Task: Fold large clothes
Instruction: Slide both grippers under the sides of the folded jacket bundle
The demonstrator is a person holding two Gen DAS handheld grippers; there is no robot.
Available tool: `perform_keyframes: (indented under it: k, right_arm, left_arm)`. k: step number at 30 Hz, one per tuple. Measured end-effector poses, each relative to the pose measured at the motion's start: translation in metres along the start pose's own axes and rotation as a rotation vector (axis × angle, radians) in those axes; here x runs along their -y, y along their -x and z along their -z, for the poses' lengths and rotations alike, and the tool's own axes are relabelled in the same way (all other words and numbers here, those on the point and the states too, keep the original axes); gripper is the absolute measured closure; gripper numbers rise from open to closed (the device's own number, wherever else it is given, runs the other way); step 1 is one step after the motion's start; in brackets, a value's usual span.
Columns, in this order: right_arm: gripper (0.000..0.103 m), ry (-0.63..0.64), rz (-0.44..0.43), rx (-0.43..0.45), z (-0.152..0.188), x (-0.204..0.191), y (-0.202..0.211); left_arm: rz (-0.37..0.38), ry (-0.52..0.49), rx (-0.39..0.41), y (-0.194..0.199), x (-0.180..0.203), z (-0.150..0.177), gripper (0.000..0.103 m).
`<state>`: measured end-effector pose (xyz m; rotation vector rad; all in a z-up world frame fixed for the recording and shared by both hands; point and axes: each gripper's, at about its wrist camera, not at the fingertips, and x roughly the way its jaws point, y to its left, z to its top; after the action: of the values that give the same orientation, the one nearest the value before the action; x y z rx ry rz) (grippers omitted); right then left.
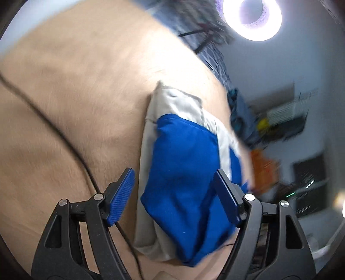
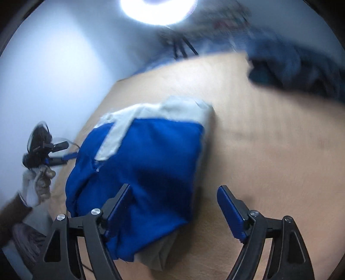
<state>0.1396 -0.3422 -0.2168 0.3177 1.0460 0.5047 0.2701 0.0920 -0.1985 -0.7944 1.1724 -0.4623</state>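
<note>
Rumpled blue-and-grey fabric bundle (image 2: 146,163), tan tabletop (image 2: 269,150)

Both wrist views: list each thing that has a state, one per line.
Blue and grey garment: folded into a bundle, lying on the table.
Left gripper: open, pads clear of the cloth.
Right gripper: open, holding nothing.
Ring light: on.
Black cable: lying slack across the table.

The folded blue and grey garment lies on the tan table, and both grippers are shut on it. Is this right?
Not quite. Both wrist views show the left gripper and right gripper open, gripping nothing. The folded blue and grey garment does lie on the tan table.
</note>
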Motion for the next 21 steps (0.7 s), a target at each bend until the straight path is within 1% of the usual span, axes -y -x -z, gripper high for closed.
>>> perform_keyframes:
  k: [2, 4, 5, 10, 12, 15, 18, 21]
  right_arm:
    - [0.02, -0.107, -0.074, -0.02, 0.005, 0.021, -0.009]
    - [0.021, -0.154, -0.107, -0.033, 0.009, 0.031, -0.011]
    - [0.024, -0.164, -0.115, -0.046, 0.011, 0.035, -0.015]
    - [0.024, -0.187, -0.17, -0.06, 0.012, 0.042, -0.017]
    - [0.024, -0.207, -0.195, -0.059, 0.013, 0.044, -0.019]
    - [0.024, -0.254, -0.269, -0.063, 0.014, 0.054, -0.025]
    - [0.026, -0.261, -0.305, -0.065, 0.01, 0.052, -0.035]
    - [0.034, -0.276, -0.348, -0.064, 0.007, 0.05, -0.045]
  left_arm:
    - [0.055, 0.059, -0.017, -0.002, -0.014, -0.003, 0.026]
    - [0.08, 0.066, -0.038, -0.006, -0.02, -0.004, 0.026]
    - [0.081, 0.062, -0.05, -0.008, -0.022, -0.005, 0.026]
    - [0.07, 0.048, -0.106, -0.023, -0.027, -0.003, 0.026]
    - [0.078, 0.056, -0.116, -0.03, -0.028, -0.004, 0.027]
    - [0.1, 0.062, -0.124, -0.036, -0.028, -0.007, 0.027]
    - [0.099, 0.051, -0.14, -0.043, -0.023, -0.008, 0.027]
    - [0.079, 0.026, -0.159, -0.053, -0.014, -0.009, 0.027]
